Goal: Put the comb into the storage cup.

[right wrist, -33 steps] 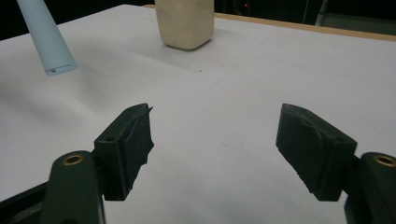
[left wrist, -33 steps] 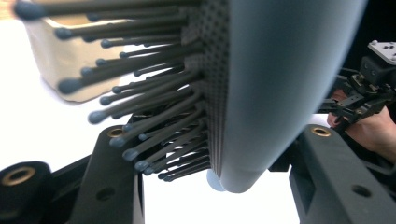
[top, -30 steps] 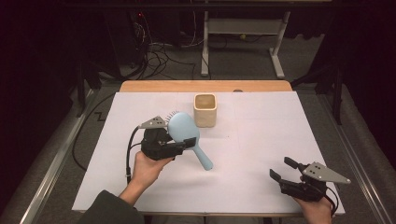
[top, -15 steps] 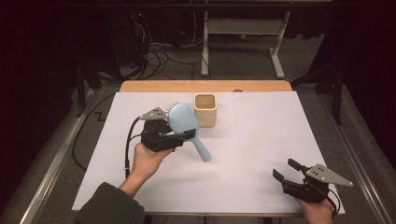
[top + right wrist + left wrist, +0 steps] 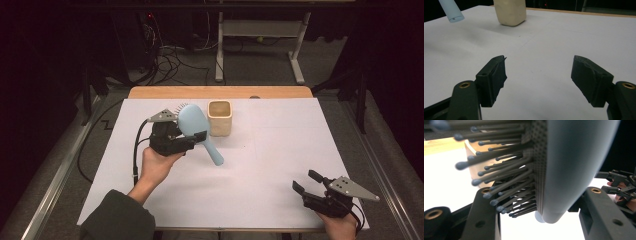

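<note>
A white table [image 5: 280, 165] is seen from above, its wooden far edge backed by a dark floor strewn with cables [image 5: 170, 55]. A light blue hairbrush [image 5: 196, 125] is held above the table's left half, clamped at the head by the left gripper [image 5: 192, 140], whose jaws are closed on it from both sides. The brush is tilted, bristles turned toward the far left and handle sloped down toward the near right, its tip clear of the surface. A small cream cup [image 5: 220, 117] is stood just right of the brush head, near the far edge. At the near right corner, the right gripper [image 5: 306, 182] is held low, its jaws spread wide with nothing between them.
</note>
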A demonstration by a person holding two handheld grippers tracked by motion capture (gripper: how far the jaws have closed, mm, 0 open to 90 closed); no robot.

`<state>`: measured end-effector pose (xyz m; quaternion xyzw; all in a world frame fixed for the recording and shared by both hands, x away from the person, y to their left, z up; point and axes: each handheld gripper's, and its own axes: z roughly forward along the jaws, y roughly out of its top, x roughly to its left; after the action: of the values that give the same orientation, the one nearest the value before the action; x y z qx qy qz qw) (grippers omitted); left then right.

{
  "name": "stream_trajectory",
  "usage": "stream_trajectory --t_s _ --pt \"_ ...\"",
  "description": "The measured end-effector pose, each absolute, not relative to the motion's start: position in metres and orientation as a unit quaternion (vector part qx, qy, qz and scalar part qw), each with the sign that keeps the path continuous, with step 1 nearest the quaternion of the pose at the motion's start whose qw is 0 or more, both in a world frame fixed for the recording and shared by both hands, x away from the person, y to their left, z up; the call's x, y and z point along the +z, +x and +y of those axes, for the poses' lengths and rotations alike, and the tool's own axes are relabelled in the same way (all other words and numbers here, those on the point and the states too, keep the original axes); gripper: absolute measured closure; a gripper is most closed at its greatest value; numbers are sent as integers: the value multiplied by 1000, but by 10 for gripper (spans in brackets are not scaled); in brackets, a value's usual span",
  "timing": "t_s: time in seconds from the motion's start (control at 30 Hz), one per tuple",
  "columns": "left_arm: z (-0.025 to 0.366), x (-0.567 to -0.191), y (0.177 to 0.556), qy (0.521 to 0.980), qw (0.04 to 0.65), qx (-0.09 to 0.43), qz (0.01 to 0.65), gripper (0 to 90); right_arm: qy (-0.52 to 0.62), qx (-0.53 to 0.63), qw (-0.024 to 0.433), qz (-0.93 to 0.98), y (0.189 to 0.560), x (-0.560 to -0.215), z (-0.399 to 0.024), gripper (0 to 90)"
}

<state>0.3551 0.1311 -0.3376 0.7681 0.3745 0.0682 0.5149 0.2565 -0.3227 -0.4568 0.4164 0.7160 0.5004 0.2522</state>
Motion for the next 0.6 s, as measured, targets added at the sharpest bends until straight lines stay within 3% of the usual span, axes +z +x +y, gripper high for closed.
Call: stream_trajectory --t_s 0.6 --pt "134 -330 366 763 513 87 384 522 415 503 253 715 256 -457 -322 283"
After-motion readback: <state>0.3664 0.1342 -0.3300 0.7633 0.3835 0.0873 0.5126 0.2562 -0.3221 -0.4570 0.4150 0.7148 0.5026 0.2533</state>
